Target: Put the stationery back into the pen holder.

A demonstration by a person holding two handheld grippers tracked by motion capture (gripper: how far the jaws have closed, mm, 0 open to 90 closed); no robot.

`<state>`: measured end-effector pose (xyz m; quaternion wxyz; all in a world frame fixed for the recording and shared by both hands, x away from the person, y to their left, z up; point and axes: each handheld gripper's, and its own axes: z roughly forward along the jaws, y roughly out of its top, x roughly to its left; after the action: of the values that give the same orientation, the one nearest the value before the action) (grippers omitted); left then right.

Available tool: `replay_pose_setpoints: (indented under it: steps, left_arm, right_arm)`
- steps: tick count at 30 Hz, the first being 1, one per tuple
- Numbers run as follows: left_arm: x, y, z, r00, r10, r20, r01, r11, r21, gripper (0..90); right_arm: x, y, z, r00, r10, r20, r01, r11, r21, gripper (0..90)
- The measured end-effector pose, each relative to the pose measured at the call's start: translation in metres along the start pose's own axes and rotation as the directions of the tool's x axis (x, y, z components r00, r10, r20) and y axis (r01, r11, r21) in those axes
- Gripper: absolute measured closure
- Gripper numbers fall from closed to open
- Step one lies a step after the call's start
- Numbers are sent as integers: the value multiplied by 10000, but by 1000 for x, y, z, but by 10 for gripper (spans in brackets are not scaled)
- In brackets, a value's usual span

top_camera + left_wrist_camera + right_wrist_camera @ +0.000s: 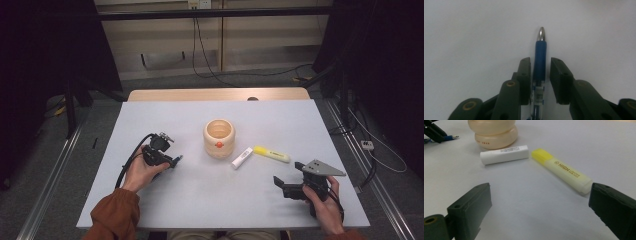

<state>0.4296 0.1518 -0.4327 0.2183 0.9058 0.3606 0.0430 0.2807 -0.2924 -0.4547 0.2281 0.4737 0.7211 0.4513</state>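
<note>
Left gripper view, pen (540, 58) tip pointing away

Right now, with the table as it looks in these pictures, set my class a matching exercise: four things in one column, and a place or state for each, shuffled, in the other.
Things
1. pen
2. cup
3. highlighter
4. right gripper

Places or states
A. jaws wide apart, nothing between them
B. lying between the left gripper's jaws
C. standing upright mid-table, mouth up
D. lying flat beside the white tube

Pairs: 1-B, 2-C, 3-D, 4-A
</note>
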Motion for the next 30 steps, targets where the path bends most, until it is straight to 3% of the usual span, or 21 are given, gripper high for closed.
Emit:
replay_pose_setpoints:
  steps: [6,12,18,30]
  left_arm:
    - [0,1,1,9999,-9,-110,10,9999,117,728]
    - [4,3,1,9998,-193,71,191,9994,282,765]
    - [2,4,1,10000,-65,-41,66,9994,328,796]
    - [4,2,-4,9999,-106,-55,106,9999,-97,803]
  right_arm:
    - [0,0,0,10000,7,-18,-7,10000,14,40]
    - [1,0,0,10000,17,-59,-17,10000,36,40]
    - [1,0,0,10000,0,-56,1,10000,40,40]
    - [0,0,0,10000,-19,-39,19,10000,-7,40]
